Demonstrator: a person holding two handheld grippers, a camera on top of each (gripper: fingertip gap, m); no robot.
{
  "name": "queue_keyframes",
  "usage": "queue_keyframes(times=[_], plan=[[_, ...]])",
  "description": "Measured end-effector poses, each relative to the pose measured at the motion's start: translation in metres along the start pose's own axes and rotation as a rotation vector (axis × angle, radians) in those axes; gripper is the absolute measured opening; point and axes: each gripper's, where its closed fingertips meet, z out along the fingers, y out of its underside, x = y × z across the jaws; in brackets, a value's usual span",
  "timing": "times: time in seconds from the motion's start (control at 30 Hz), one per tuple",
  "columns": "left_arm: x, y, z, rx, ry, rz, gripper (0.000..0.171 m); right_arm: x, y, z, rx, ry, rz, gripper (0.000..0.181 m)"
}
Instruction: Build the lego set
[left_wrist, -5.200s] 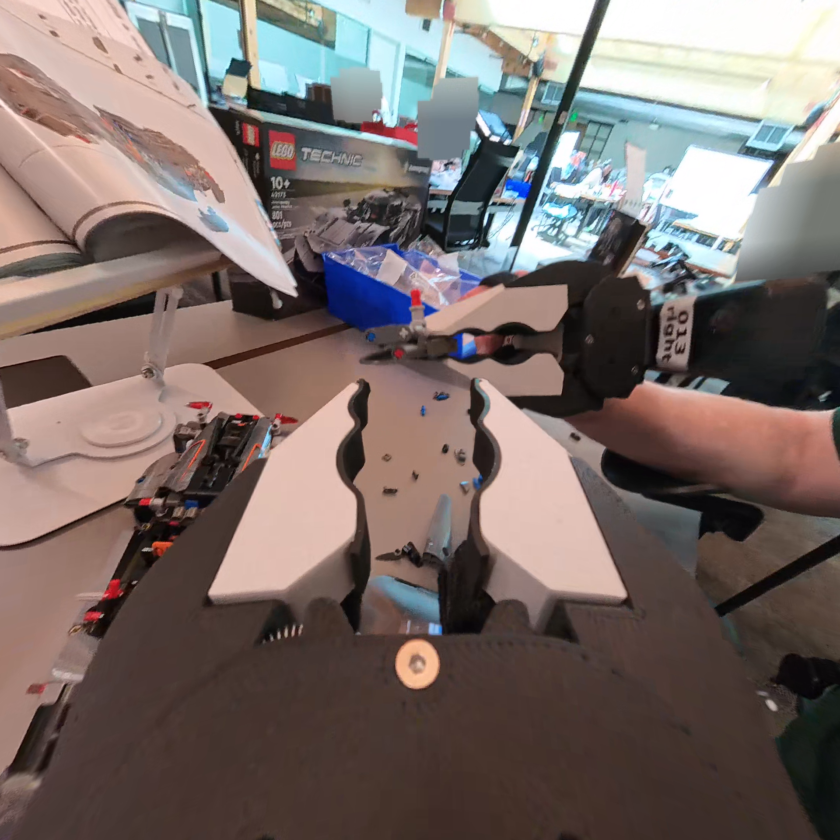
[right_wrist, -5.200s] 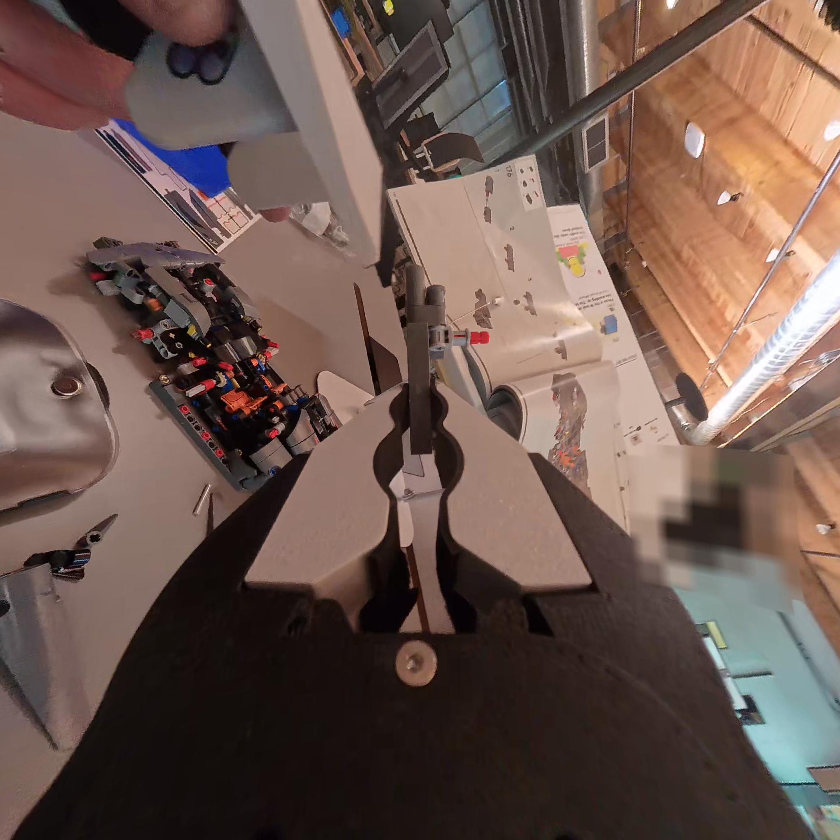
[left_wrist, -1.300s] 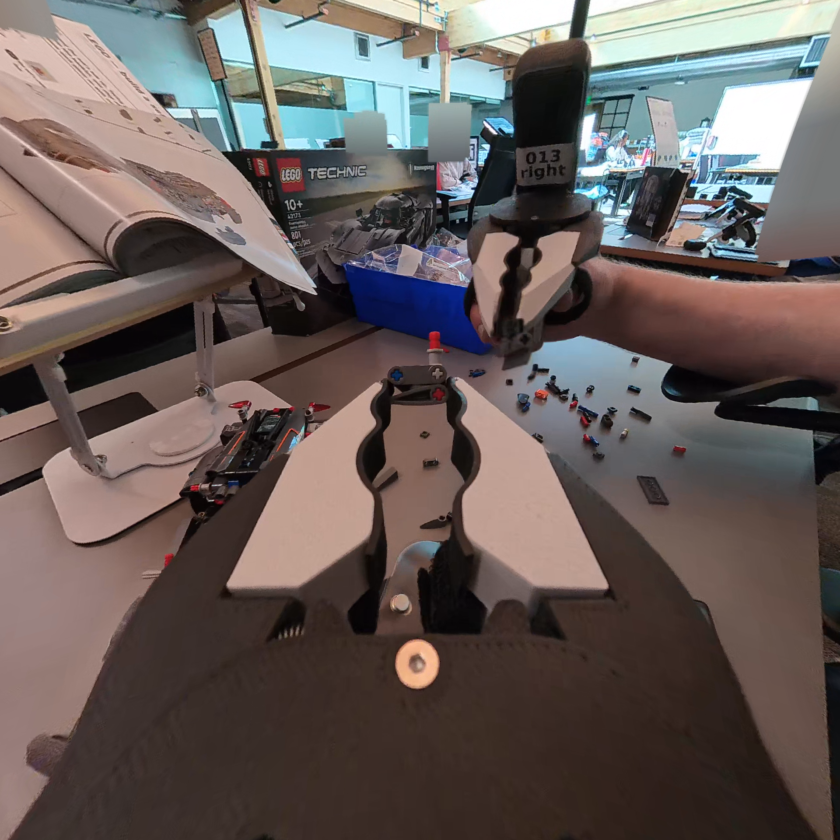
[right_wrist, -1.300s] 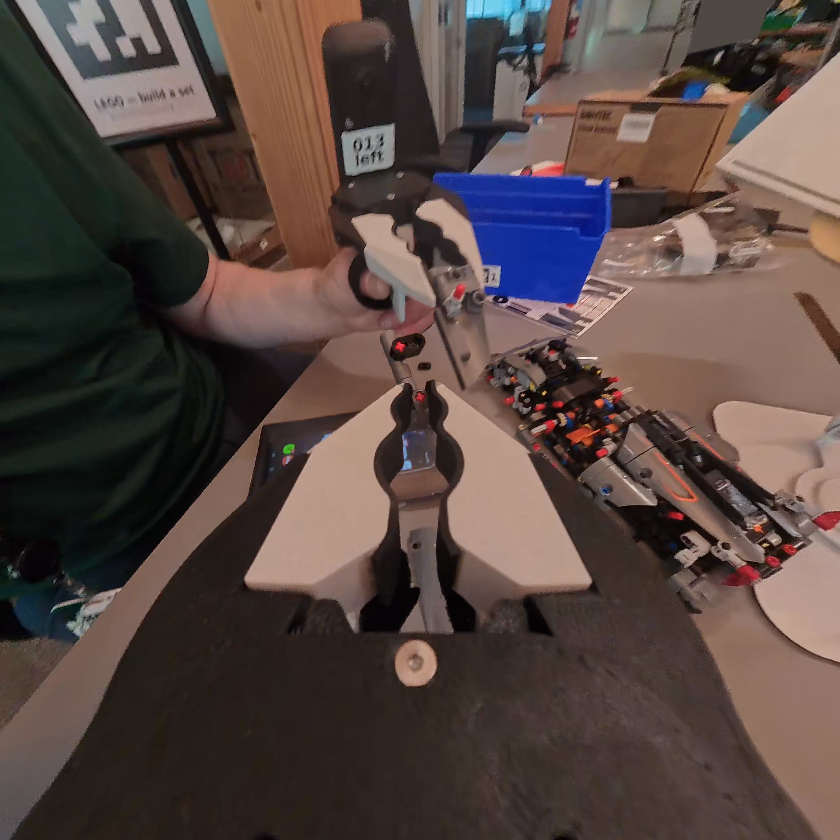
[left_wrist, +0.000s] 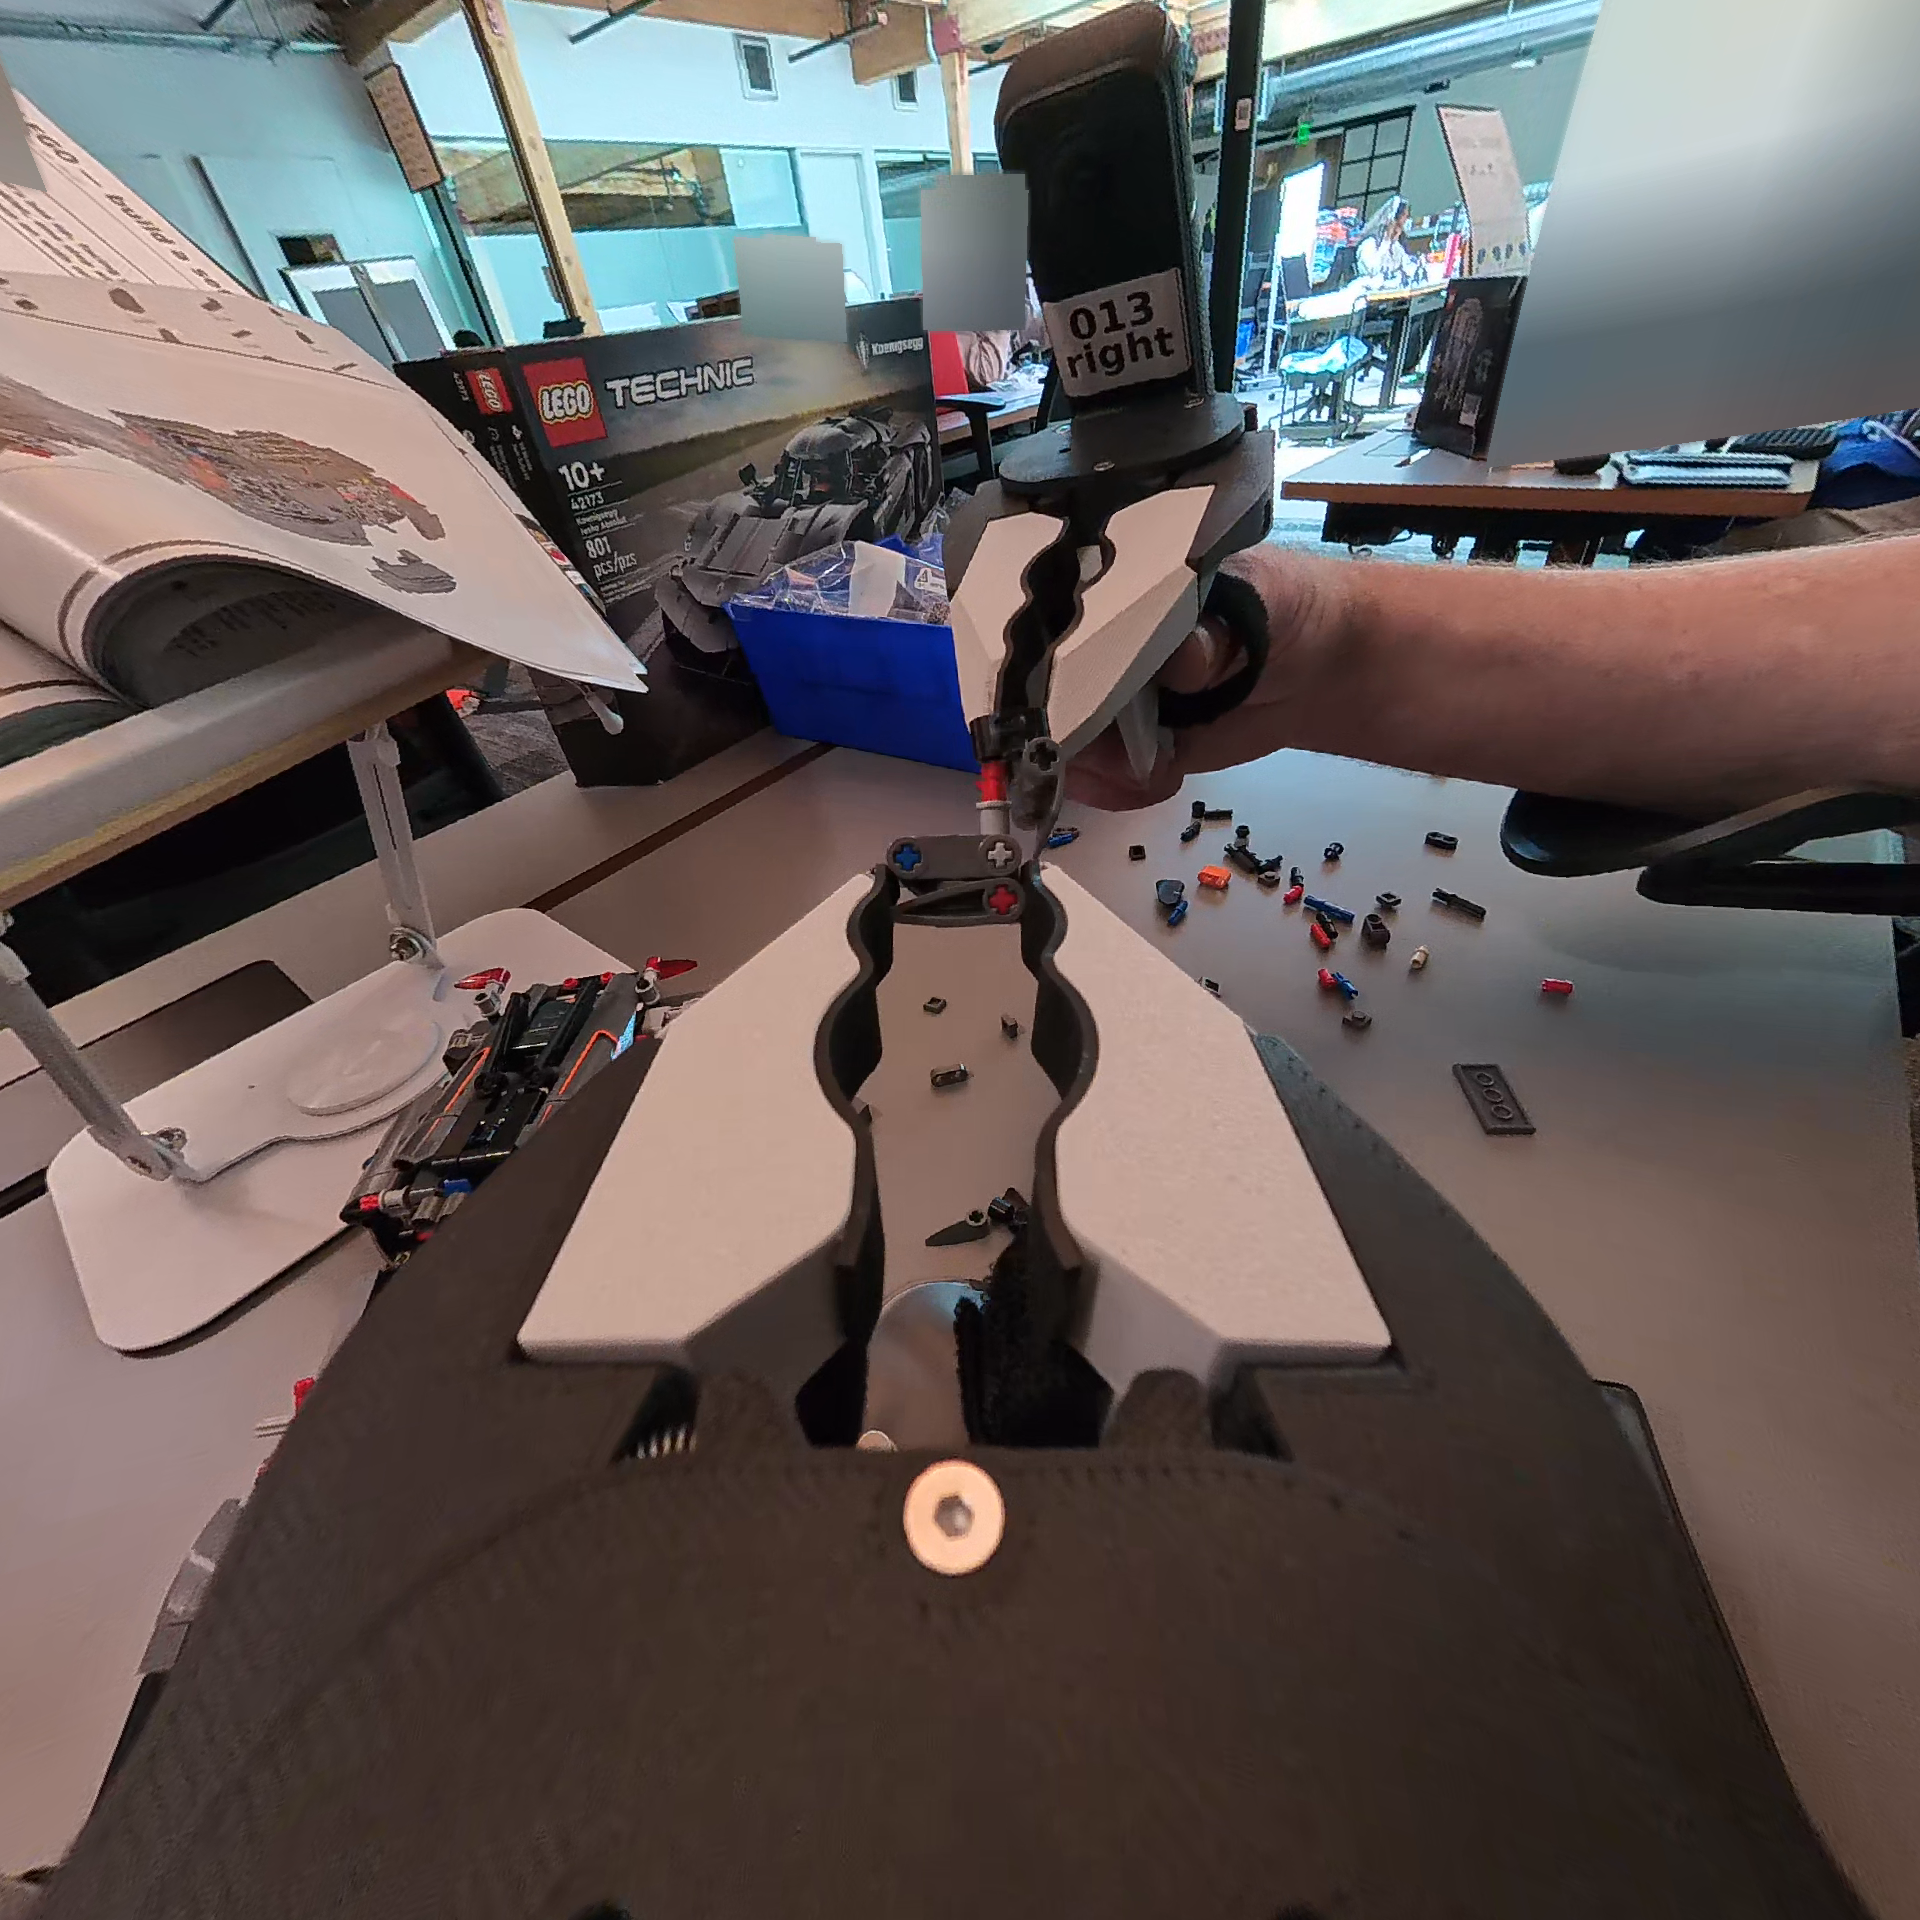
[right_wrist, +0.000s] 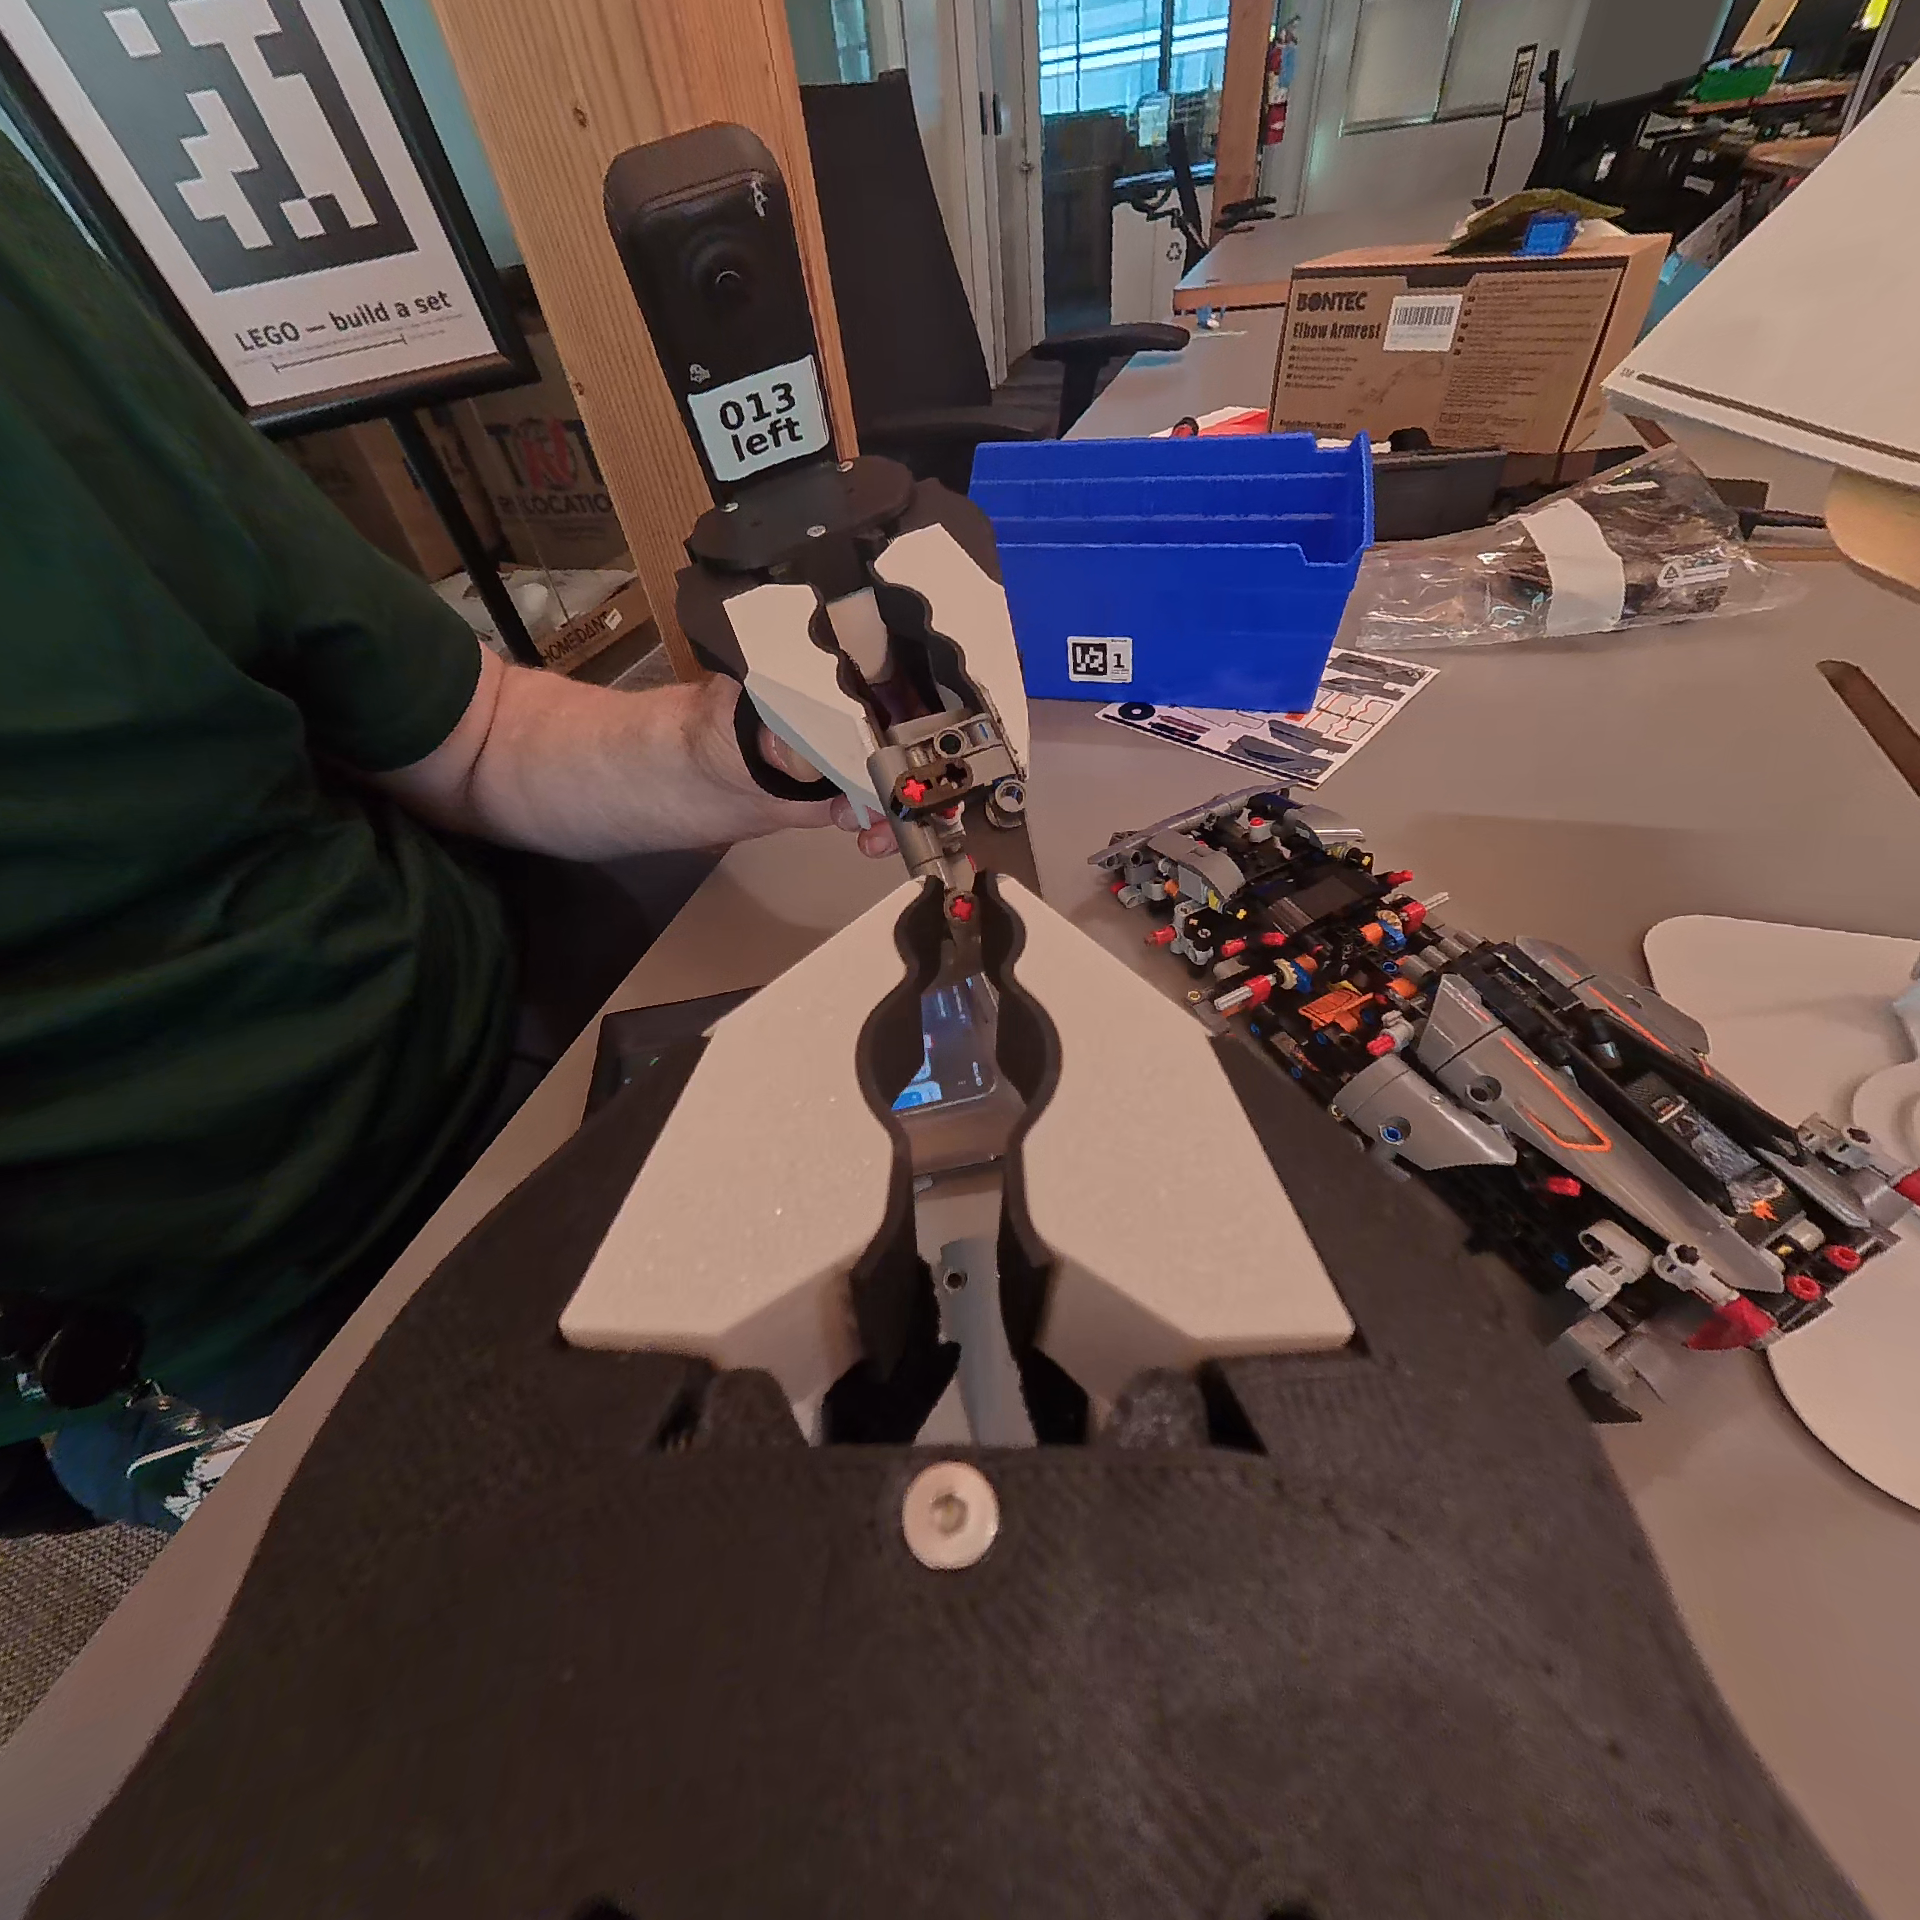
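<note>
Lego car (right_wrist: 1475, 1081) beside blue bin (right_wrist: 1174, 571) (loose pieces (left_wrist: 1320, 904) nearby)

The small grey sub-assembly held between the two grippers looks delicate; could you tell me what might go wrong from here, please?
1. The grey sub-assembly is pinched only at the tips of the left gripper, so pushing could twist it loose.
2. The right gripper holds its small piece by the tips too; a misaligned push might pop it out among the loose pieces.
3. A dropped part could land on the car model nearby.
</note>
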Motion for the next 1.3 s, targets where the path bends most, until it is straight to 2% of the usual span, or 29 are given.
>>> queue_keyframes(times=[0.53, 1.3], plan=[[0.0, 0.006, -0.001, -0.04, 0.017, 0.014, 0.023, 0.002, 0.014, 0.006, -0.068, 0.004, 0.006, 0.005], [0.0, 0.034, 0.008, -0.103, 0.039, -0.02, 0.023, 0.006, 0.037, 0.02, -0.166, 0.016, 0.031, 0.003]])
